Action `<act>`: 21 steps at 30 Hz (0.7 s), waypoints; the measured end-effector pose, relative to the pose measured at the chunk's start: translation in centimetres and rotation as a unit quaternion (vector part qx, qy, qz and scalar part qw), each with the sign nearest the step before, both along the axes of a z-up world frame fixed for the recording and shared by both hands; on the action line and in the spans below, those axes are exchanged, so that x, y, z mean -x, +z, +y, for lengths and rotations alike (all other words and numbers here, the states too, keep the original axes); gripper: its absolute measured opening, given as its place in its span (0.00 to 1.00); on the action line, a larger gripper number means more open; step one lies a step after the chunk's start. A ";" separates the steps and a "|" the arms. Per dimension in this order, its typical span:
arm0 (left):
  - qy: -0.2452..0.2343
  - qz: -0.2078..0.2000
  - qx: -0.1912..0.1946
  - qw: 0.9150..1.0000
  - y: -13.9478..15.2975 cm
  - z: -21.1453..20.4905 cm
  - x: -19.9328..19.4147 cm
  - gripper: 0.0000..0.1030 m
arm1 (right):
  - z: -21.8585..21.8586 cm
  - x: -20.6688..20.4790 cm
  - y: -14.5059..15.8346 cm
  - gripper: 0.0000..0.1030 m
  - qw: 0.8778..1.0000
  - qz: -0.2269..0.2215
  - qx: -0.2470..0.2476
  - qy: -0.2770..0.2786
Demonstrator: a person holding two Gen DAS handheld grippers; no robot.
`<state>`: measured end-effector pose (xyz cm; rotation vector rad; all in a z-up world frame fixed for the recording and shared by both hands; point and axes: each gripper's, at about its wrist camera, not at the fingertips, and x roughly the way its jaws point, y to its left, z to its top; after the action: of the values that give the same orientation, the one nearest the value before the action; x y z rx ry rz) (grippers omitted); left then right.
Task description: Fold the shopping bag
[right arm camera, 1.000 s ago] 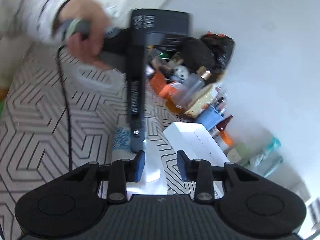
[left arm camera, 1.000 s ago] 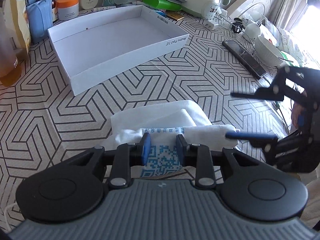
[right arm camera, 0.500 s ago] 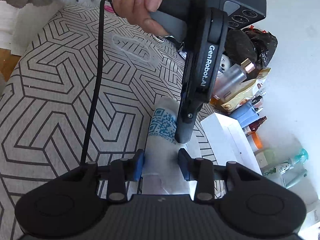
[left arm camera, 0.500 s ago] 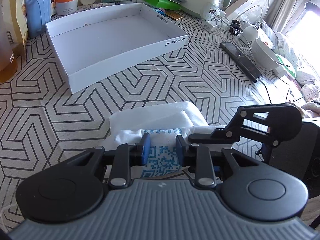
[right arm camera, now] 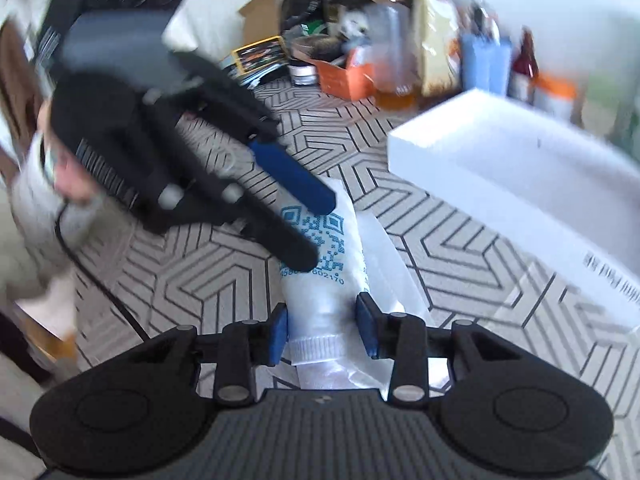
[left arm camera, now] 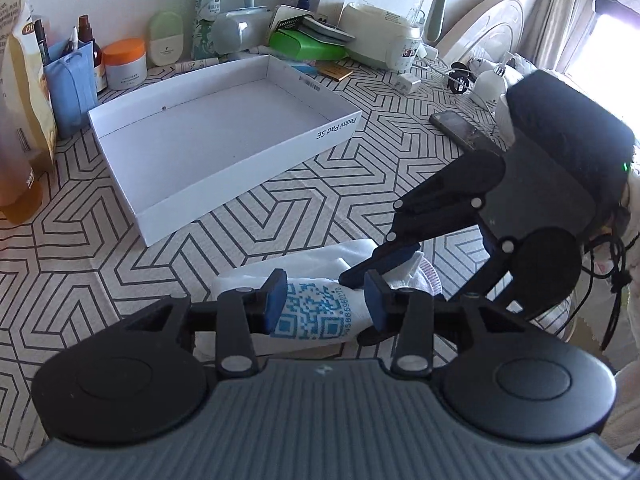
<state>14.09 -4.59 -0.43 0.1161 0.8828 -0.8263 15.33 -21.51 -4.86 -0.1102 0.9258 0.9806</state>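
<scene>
The shopping bag [left arm camera: 316, 312], white with a blue square code printed on it, lies rolled into a narrow bundle on the patterned tablecloth [left arm camera: 80, 280], just in front of the white box lid [left arm camera: 224, 136]. The left gripper [left arm camera: 326, 306] straddles the printed end and its jaws are opening, the bundle between them with a gap showing on either side. The right gripper [right arm camera: 323, 330] straddles the other end; its pads sit close along the roll, though I cannot tell whether they actually press it. To my eye the fold is nearly done, and the sensible thing is to keep one end pinned while the other lets go, so the slippery plastic does not spring loose. There is free cloth to the left of the bundle, but the two tools nearly meet over it, the lid's front wall is near, and a phone [left arm camera: 460, 128] and a cable [left arm camera: 600, 280] lie toward the right.
</scene>
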 end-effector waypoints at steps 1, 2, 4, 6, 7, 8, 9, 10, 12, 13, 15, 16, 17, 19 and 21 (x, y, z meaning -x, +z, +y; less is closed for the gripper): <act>0.003 -0.001 0.002 1.000 -0.1 -0.1 -0.3 0.41 | -0.6 -1.0 -0.1 0.37 0.999 0.037 -0.015 -0.010; 0.008 0.002 0.006 1.000 -0.1 -0.1 -0.7 0.41 | -1.3 -1.9 -0.5 0.37 0.996 0.077 -0.032 -0.021; 0.021 0.010 0.021 1.000 0.3 0.1 -1.5 0.41 | -2.5 -3.7 -1.5 0.38 0.985 0.156 -0.065 -0.041; 0.026 0.008 0.030 0.999 0.8 0.3 -1.8 0.41 | -3.5 -5.1 -2.6 0.38 0.970 0.215 -0.091 -0.061; 0.031 0.007 0.036 0.999 1.1 0.5 -1.9 0.41 | -4.0 -5.6 -3.1 0.38 0.963 0.241 -0.103 -0.068; 0.034 0.006 0.040 0.999 1.2 0.6 -2.0 0.41 | -4.4 -6.0 -3.5 0.37 0.956 0.261 -0.111 -0.073; 0.037 0.005 0.043 0.998 1.3 0.8 -2.0 0.41 | -4.7 -6.5 -4.0 0.37 0.950 0.280 -0.119 -0.077; 0.041 0.002 0.048 0.998 1.3 1.0 -1.9 0.41 | -4.9 -6.9 -4.4 0.37 0.944 0.294 -0.126 -0.080; 0.050 -0.002 0.057 0.997 1.4 1.6 -1.6 0.42 | -5.4 -7.3 -4.9 0.37 0.935 0.315 -0.137 -0.084; 0.057 0.003 0.064 0.996 1.3 2.0 -1.6 0.43 | -5.6 -7.5 -5.2 0.37 0.933 0.321 -0.142 -0.085; 0.075 0.029 0.101 0.992 0.9 3.4 -1.5 0.44 | -5.7 -7.4 -5.4 0.37 0.932 0.320 -0.146 -0.087; 0.085 0.044 0.120 0.988 0.5 4.0 -1.4 0.45 | -5.8 -7.3 -5.4 0.37 0.933 0.318 -0.148 -0.087; 0.093 0.059 0.138 0.984 0.1 4.5 -1.3 0.46 | -5.9 -7.1 -5.4 0.37 0.933 0.314 -0.151 -0.087; 0.112 0.089 0.166 0.976 -0.9 5.3 -1.4 0.47 | -6.1 -6.6 -5.4 0.37 0.935 0.303 -0.158 -0.091; 0.132 0.124 0.181 0.967 -2.5 5.4 -1.6 0.47 | -6.3 -6.1 -5.4 0.37 0.937 0.292 -0.167 -0.094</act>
<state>15.69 0.85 -2.91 -0.4263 0.9421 -0.7465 21.39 -27.81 -10.30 0.5778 1.2643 0.9925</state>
